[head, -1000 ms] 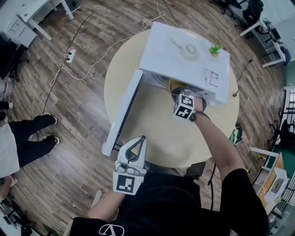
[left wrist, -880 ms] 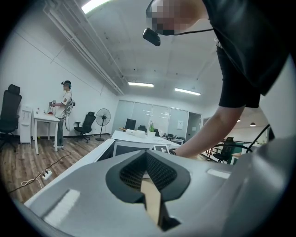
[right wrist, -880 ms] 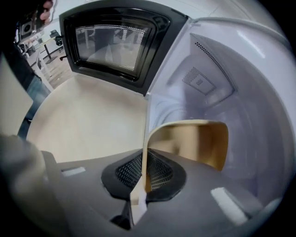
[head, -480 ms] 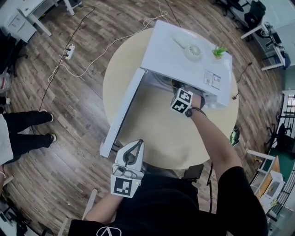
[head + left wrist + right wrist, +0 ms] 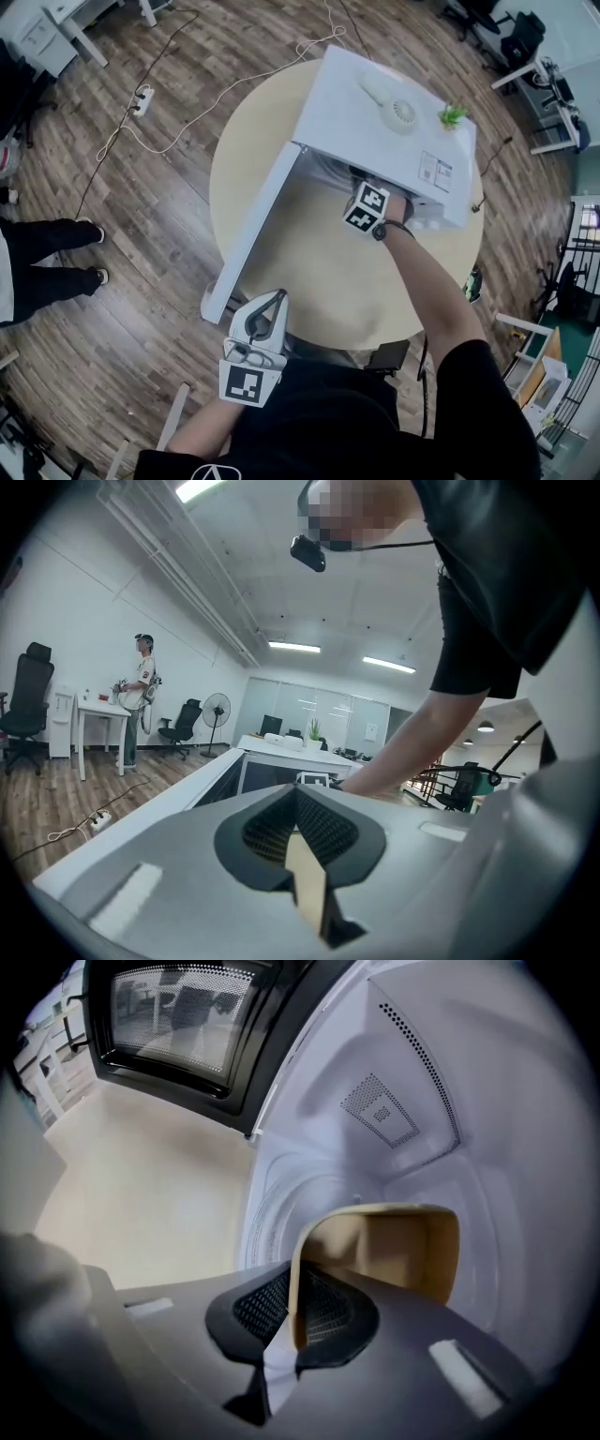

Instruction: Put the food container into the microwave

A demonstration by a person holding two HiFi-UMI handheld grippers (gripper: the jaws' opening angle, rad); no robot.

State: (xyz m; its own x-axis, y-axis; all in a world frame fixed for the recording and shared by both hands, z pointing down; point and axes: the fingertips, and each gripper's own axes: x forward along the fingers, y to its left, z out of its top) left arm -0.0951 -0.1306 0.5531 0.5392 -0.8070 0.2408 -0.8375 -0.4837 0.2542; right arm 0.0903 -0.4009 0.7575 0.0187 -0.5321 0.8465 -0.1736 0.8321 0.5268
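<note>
r gripper (image 5: 292, 1314) pushed food container (image 5: 398, 1246) deeper into microwave (image 5: 375, 122), jaws clamped on its wall. placing step; next set it down, let go. l gripper (image 5: 300, 841) jaws together, empty.

Your right gripper (image 5: 292, 1321) stands inside the microwave (image 5: 380, 117), white cavity walls (image 5: 403, 1082) close around the food container (image 5: 398, 1246) you hold, open door (image 5: 253, 230) walls off your left, bare round table (image 5: 319, 281) before the opening leaves you free passage.

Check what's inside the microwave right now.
The tan food container, its rim clamped by the right gripper, is within the white microwave cavity. The gripper body covers the container's base and the floor beneath it.
</note>
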